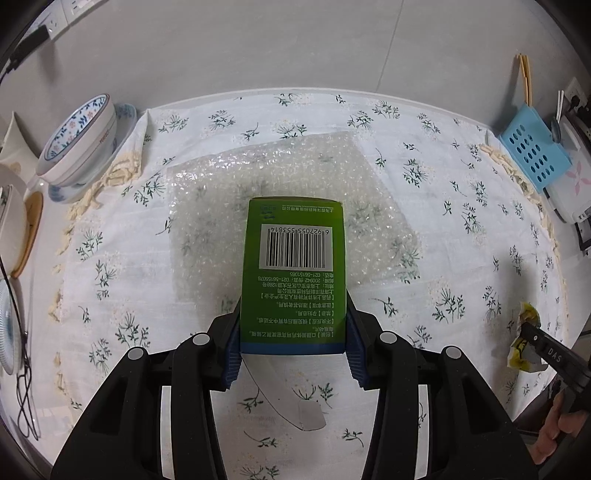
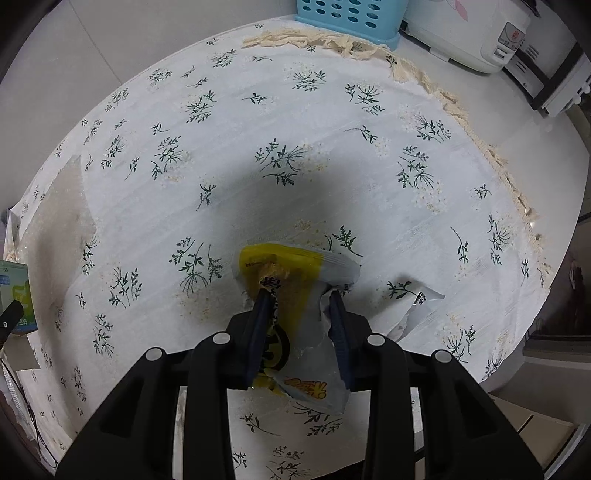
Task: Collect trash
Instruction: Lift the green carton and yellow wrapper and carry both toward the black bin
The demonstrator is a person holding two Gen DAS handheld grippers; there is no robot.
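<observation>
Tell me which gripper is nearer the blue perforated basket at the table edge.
Right. The right gripper, shut on the yellow wrapper, faces the blue basket across bare tablecloth. The left gripper, holding the green box, sits farther off, over the bubble wrap.

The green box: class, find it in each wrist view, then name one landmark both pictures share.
Left wrist view: the green box fills the centre, clamped in the left hand-held gripper, above the bubble wrap.
Right wrist view: only a corner of it shows at the far left edge.
Shared landmark: the blue perforated basket at the tablecloth's fringed edge.
</observation>
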